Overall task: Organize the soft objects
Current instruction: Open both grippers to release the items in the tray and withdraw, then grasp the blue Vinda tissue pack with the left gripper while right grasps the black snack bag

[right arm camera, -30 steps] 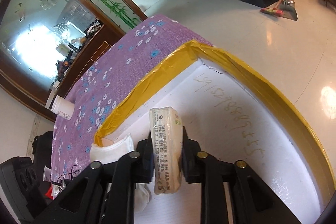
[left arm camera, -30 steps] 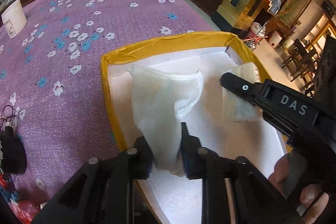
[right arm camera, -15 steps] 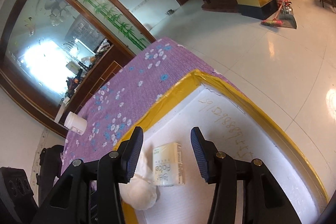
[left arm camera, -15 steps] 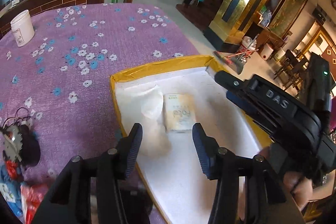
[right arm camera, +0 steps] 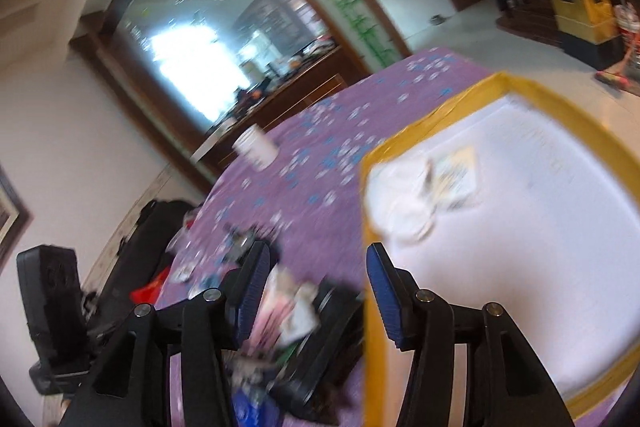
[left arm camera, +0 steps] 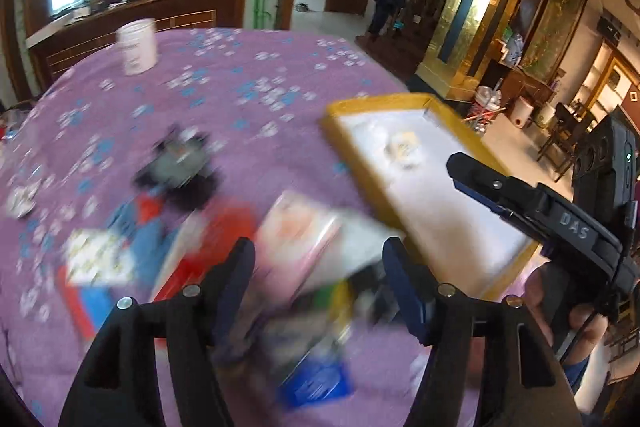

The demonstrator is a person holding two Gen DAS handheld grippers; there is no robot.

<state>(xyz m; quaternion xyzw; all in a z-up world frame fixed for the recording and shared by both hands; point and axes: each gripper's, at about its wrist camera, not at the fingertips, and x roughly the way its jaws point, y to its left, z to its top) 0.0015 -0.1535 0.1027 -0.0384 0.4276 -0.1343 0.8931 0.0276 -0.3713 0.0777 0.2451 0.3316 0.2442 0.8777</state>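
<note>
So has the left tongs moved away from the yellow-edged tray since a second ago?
Yes. The left tongs has pulled back off the yellow-edged tray, now hanging over the blurred packets on the purple cloth, jaws opening and empty.

left tool (left arm camera: 320, 281) opening, empty | blurred packets (left arm camera: 296, 247), apparently, beneath | tray (left arm camera: 404, 103) beyond

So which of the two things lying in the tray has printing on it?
The small tissue pack, flat in the yellow-rimmed tray. The crumpled white cloth beside it, nearer the tray's corner, is plain.
</note>
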